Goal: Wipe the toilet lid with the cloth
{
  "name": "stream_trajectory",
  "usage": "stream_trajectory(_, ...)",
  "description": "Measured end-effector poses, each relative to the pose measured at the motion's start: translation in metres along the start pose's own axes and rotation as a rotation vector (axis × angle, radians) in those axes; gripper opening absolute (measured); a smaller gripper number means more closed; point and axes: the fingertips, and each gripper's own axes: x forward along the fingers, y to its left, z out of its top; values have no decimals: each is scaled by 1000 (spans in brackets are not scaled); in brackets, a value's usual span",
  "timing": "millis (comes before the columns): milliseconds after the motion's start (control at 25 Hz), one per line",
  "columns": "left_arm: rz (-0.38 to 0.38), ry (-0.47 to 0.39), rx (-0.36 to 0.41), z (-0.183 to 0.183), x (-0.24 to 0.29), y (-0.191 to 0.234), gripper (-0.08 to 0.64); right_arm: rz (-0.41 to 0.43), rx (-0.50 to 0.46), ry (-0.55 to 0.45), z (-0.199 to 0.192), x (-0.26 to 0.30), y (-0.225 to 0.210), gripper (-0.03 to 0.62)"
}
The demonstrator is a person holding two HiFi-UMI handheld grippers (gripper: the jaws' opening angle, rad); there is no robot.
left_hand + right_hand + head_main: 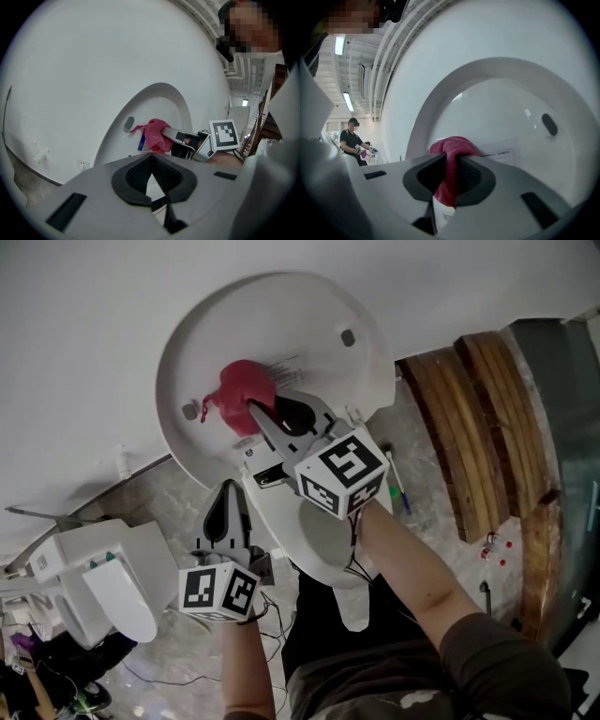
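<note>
Cloth (451, 154) fills the right gripper (449, 174): its jaws are clenched on a pink fold, and the rest bulges out past the tips as a wad. In the head view that wad lies against the inner face of the raised toilet lid (309, 315), at about nine o'clock from the lid's centre, and seems to touch it. A printed label (502, 152) sits at three o'clock from the cloth, and a dark oval bumper (549, 124) at two o'clock, further out.

The left gripper (228, 491) hangs at seven o'clock from the right one. Its jaws are closed on nothing, and it is clear of the lid, just beside the seat (323, 545).

Wiping looks under way, with most of the lid left to cover.

The main risk is the bunched cloth:
- Only a small patch meets the surface, so strokes could leave bare bands.
- If the wad rolls aside, the hard jaw tips could scrape the plastic.
- Drag across the lid, or a snag on the label's edge, could pull the fold out of the grip.
- The idle left gripper could knock the seat if it drifts toward twelve o'clock
</note>
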Motion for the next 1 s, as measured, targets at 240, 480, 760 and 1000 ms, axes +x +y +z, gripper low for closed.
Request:
stream_trajectory(240, -54, 33, 14, -15, 31, -49, 6, -115, 40, -20, 5, -49, -72, 49)
stream_trajectory(480, -79, 66, 34, -29, 53, -89, 6, -208, 93, -53, 10, -94, -122, 49)
stream_trajectory(760, -92, 43, 3, -41, 73, -112, 6, -243, 119, -40, 6, -122, -143, 49)
stream_trajectory(1000, -41, -3, -23, -33, 52, -78, 6, -115, 67, 9, -7, -98, -86, 49)
